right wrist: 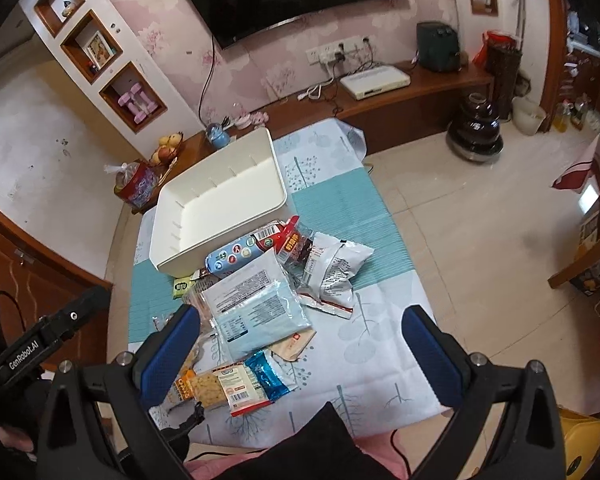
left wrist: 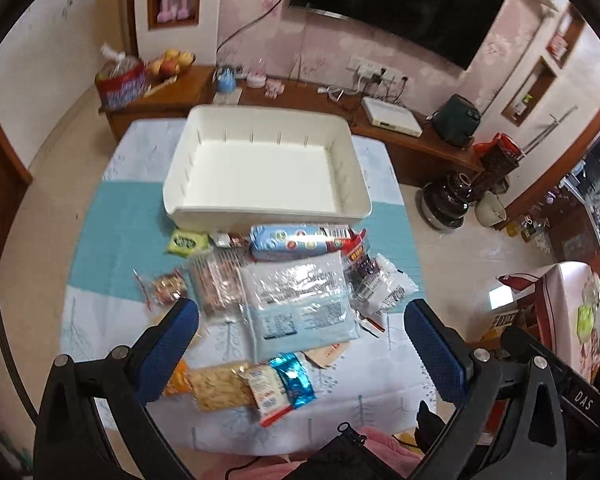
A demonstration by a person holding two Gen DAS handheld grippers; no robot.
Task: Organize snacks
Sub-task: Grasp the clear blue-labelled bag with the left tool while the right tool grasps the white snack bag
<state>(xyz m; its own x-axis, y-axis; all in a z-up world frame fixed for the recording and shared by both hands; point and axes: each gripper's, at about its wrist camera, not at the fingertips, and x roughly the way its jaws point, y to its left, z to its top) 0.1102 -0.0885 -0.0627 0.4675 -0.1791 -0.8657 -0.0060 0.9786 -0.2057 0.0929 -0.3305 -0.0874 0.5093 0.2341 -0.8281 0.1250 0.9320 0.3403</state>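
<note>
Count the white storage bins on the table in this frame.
1. The white bin sits empty at the far end of the table, just beyond the pile of snack packets. Both grippers hover open above the near edge, holding nothing.

A bin (left wrist: 266,168) sits at the far side of the surface (left wrist: 100,320), with nothing in it. Just before its near wall lies a roll of biscuits (left wrist: 296,242), and before that a large flat packet (left wrist: 300,304) rests on other snacks. Nearest the person lie a cracker pack (left wrist: 220,386) and a foil bar (left wrist: 294,376) (side by side, a small wrapper between them).
</note>
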